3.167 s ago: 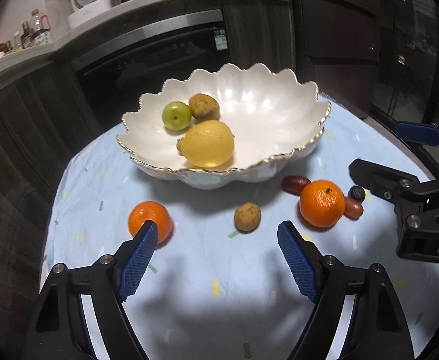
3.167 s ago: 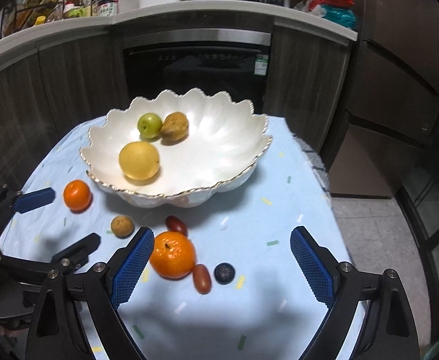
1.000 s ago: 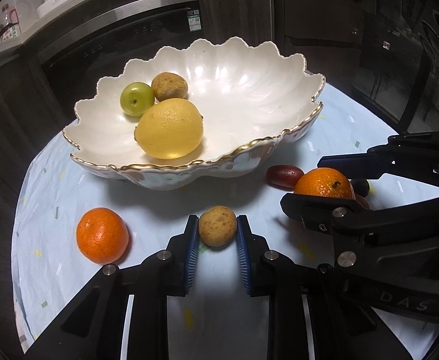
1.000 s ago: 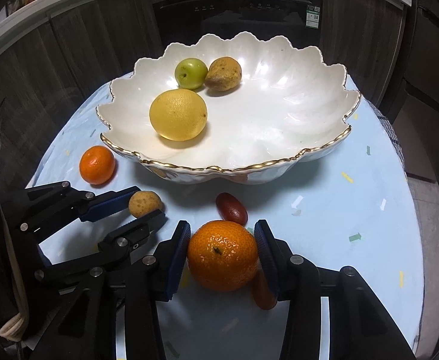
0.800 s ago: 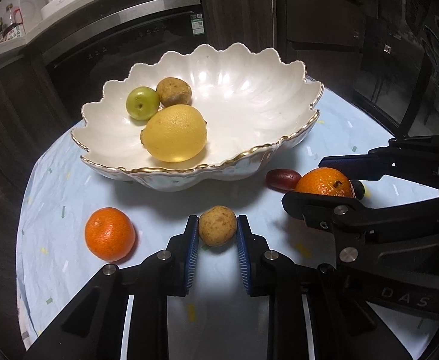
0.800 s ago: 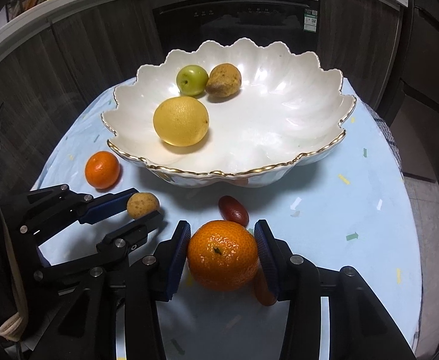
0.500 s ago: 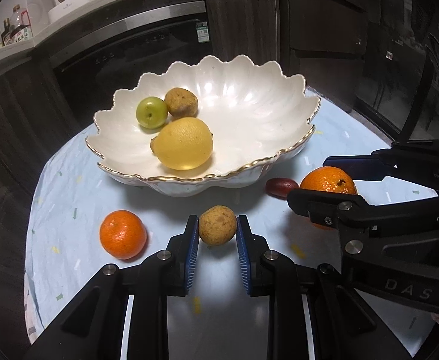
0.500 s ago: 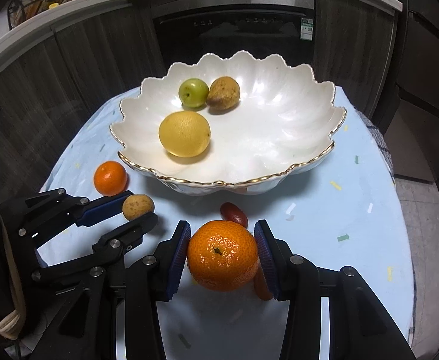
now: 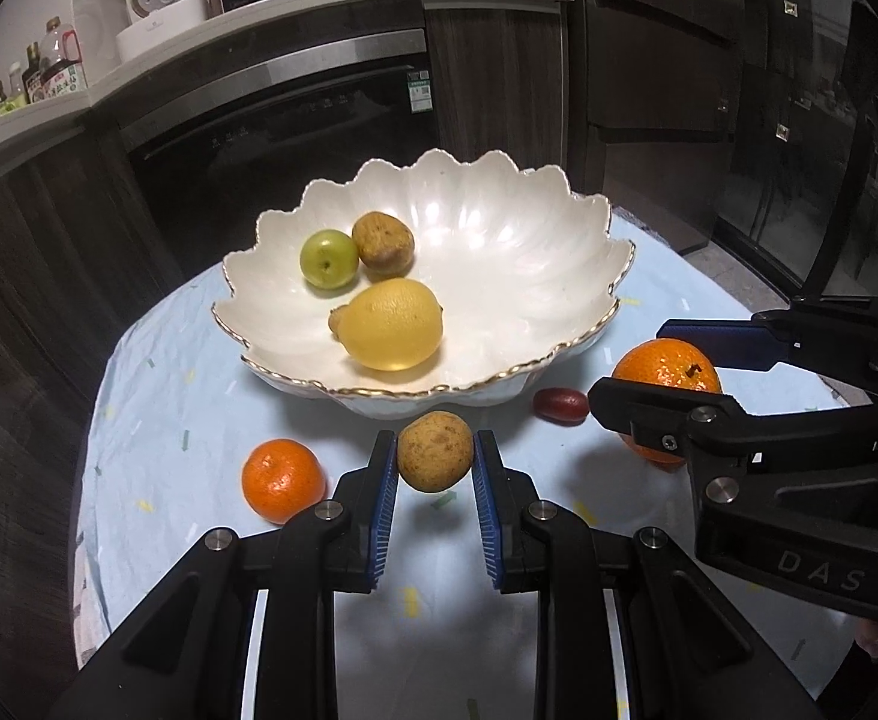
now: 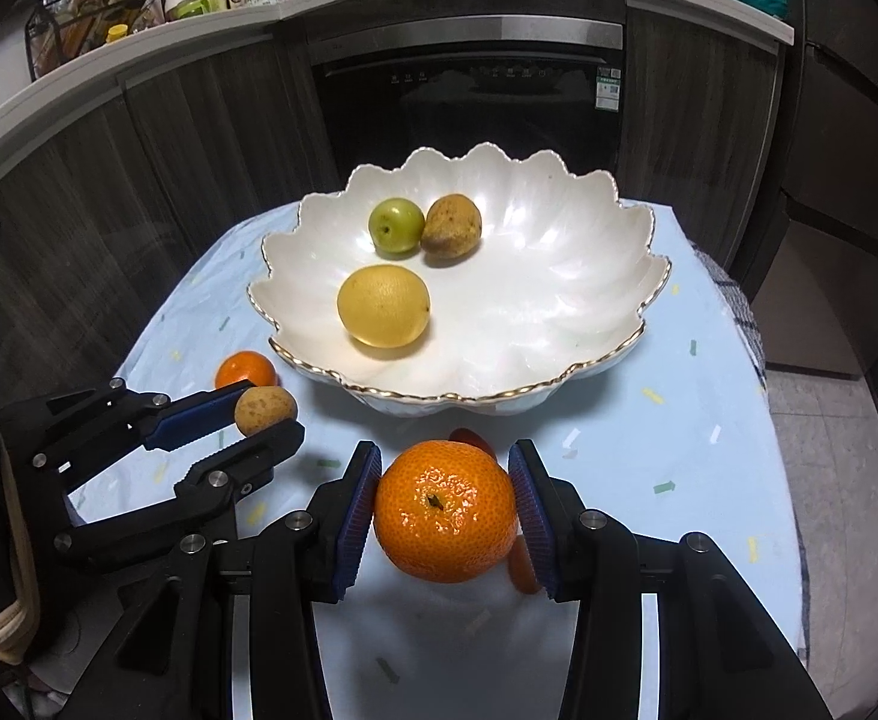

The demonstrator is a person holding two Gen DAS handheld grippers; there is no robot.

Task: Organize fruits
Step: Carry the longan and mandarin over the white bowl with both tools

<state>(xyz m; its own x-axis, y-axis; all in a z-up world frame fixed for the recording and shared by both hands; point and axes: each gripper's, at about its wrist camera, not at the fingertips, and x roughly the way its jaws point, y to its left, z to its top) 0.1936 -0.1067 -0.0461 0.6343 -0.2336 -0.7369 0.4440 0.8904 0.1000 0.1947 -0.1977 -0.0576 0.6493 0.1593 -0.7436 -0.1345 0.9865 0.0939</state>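
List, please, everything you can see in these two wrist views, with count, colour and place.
Bowl: one, white with gold scalloped rim, on the table.
Lemon: one, yellow, in the bowl.
Green fruit: one, in the bowl, beside a brown fruit.
Loose orange: one, on the cloth left of the bowl.
Red fruits: at least two, dark red, on the cloth in front of the bowl.
Tablecloth: one, pale blue, flecked.
Small brown fruit: one, clamped in the left gripper.
Large orange: one, clamped in the right gripper.
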